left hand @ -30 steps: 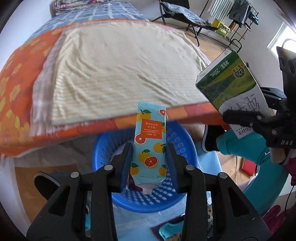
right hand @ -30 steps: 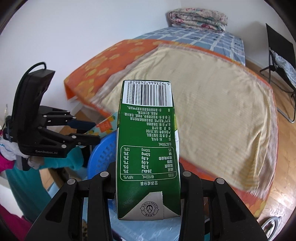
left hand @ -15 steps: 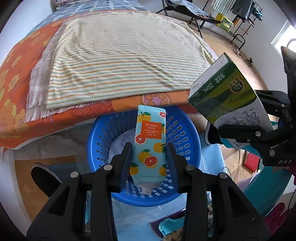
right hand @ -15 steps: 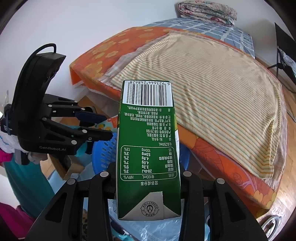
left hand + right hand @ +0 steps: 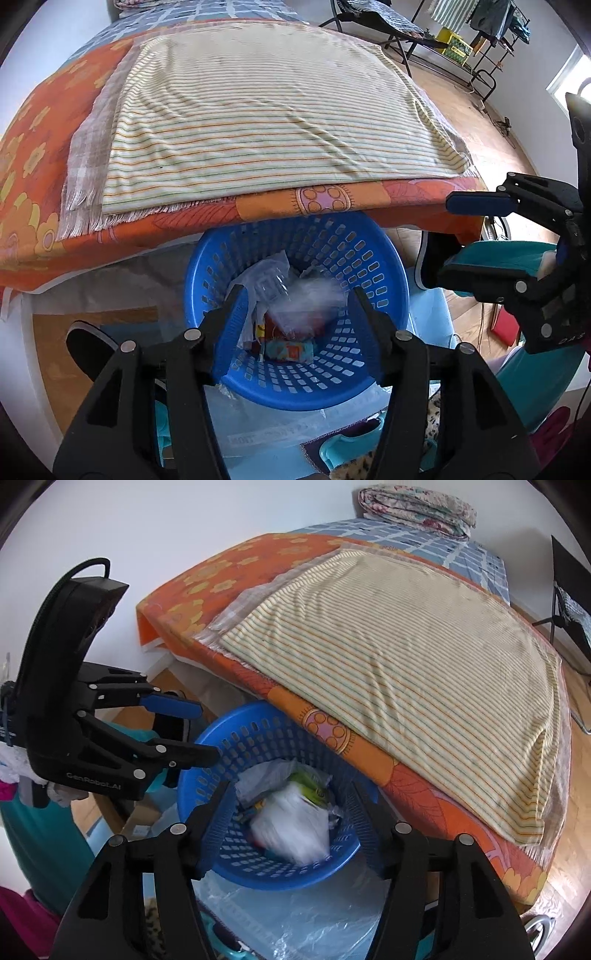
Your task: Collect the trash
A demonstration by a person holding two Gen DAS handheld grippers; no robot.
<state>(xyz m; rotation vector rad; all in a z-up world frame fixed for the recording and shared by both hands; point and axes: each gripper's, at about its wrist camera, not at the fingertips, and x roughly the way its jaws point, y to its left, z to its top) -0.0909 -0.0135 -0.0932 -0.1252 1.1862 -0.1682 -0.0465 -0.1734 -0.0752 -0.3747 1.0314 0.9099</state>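
beside the bed (image 5: 258,110), my left tool (image 5: 295,325) and right tool (image 5: 295,812) are opening empty over the blue basket (image 5: 384,280); next i seek more trash.

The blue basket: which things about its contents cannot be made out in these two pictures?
- Blue basket, right wrist view: the white object is smeared by motion blur.
- Left wrist view: crumpled plastic covers the lower trash.
- The fruit-print tube shows only partly, print unreadable.
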